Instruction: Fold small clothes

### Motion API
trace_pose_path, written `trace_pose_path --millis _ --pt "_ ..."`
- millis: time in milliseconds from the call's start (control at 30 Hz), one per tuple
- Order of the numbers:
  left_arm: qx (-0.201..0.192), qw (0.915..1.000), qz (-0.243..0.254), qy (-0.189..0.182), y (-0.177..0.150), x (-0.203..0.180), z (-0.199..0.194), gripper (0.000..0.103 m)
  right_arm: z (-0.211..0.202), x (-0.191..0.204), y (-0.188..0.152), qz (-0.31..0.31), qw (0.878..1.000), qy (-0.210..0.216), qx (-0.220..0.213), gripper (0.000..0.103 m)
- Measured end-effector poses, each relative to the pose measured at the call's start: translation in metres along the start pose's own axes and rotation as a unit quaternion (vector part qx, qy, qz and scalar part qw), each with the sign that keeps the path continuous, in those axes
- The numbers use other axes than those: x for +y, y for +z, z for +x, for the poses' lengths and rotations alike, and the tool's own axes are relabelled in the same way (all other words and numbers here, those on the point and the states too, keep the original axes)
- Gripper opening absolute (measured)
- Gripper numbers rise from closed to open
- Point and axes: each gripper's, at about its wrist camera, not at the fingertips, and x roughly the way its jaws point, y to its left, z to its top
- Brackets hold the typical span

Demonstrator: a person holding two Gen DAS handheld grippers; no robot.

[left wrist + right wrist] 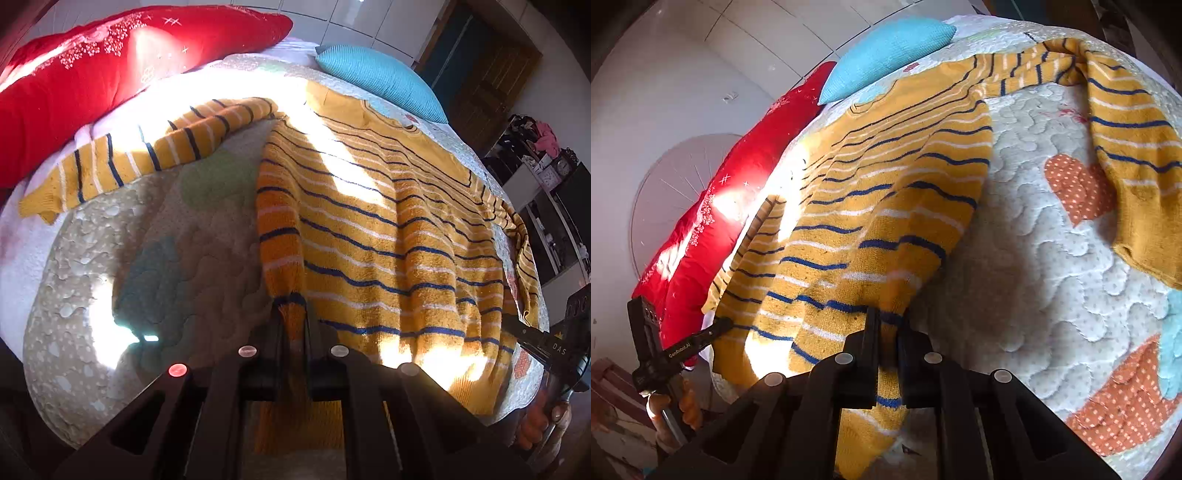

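Note:
A mustard-yellow knitted sweater (369, 206) with navy and white stripes lies spread on a quilted bedspread (155, 236). One sleeve (140, 155) stretches away to the left in the left wrist view. My left gripper (293, 310) is shut on the sweater's bottom hem at its left corner, the knit pinched between the fingers. My right gripper (886, 321) is shut on the hem of the sweater (886, 192) at the opposite corner. The other sleeve (1126, 155) bends down at the right of the right wrist view. Each view shows the other gripper at the edge, held by a hand.
A red pillow (92, 74) and a turquoise pillow (380, 81) lie at the head of the bed. The bedspread (1052, 258) carries orange heart patches. Shelves with clutter (546, 162) stand beyond the bed's right side. Bright sun patches fall across the sweater.

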Motion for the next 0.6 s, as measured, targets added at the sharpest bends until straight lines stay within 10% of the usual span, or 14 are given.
trace_pose_path --millis 367,500,600 --pt "0.002 0.9993 -0.038 0.001 -0.024 0.032 -0.023 0.016 -0.056 -0.06 -0.03 0.056 0.998 -0.032 -0.006 0.01" --pt "-0.05 0.9929 -0.106 0.019 -0.004 0.081 -0.034 0.068 -0.064 -0.056 -0.015 0.056 0.997 -0.047 -0.033 0.02" --pt "-0.083 0.9811 -0.171 0.038 0.019 0.129 -0.027 0.069 -0.06 -0.046 -0.006 0.045 0.997 -0.055 -0.037 0.022"
